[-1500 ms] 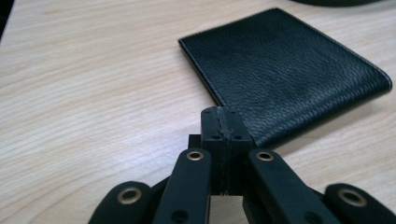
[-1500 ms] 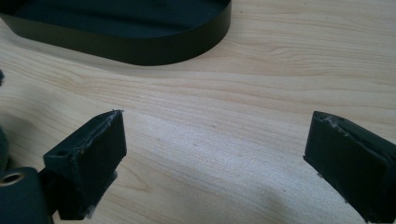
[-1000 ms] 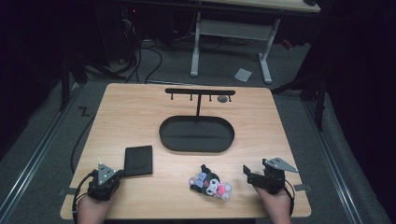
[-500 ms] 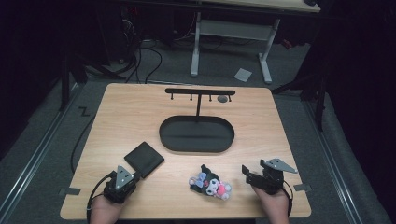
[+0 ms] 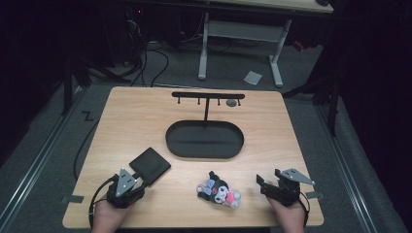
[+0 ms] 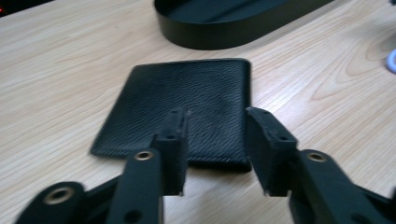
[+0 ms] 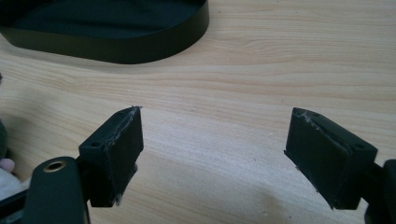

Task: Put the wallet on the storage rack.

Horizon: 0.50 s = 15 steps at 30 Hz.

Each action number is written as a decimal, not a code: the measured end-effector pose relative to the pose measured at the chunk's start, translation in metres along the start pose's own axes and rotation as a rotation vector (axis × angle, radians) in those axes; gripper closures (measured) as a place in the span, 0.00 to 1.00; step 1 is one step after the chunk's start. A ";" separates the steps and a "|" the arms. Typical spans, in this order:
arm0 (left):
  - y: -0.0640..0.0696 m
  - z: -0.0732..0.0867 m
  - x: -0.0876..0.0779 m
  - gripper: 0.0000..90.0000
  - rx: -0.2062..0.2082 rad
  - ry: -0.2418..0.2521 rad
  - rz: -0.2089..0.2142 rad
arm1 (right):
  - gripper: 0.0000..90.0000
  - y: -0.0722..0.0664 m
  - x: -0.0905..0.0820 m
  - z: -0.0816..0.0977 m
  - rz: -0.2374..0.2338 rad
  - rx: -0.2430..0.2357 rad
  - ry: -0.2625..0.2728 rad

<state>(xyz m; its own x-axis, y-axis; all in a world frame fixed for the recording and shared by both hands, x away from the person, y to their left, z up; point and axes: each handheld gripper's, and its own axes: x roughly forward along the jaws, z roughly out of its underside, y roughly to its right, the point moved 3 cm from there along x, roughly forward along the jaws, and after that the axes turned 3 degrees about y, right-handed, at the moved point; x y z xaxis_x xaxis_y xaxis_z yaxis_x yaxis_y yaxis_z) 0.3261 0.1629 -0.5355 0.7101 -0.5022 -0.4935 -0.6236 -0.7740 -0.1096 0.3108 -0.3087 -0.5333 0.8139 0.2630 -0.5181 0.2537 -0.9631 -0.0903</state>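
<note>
Left gripper (image 6: 215,140) jaws just been opening, over black wallet (image 6: 187,105), not gripping. Right gripper (image 7: 212,154) jaws closing, apart, nothing between.

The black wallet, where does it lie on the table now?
In the high view the black wallet lies flat at the table's near left, just ahead of the left tongs, left of the oval black tray.

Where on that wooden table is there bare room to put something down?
Bare wood lies left of the black oval tray, right of it up to the table's edge, and between the black T-shaped hook stand and the far edge. The near edge is crowded: black leather wallet, plush toy, both grippers.
</note>
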 end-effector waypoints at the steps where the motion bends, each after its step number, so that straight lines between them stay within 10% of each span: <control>1: 0.002 -0.001 0.003 0.63 0.006 0.000 0.004 | 0.21 0.000 -0.001 0.001 0.003 0.002 -0.002; 15: 0.008 -0.006 0.026 0.55 0.065 -0.051 -0.005 | 0.20 0.000 -0.009 0.009 0.010 0.003 -0.015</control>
<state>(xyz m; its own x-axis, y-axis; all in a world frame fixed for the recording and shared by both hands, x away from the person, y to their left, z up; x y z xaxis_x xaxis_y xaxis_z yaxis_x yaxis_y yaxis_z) 0.3414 0.1416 -0.5441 0.6964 -0.4771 -0.5361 -0.6415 -0.7487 -0.1670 0.2990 -0.3118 -0.5364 0.8081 0.2529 -0.5320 0.2447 -0.9657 -0.0874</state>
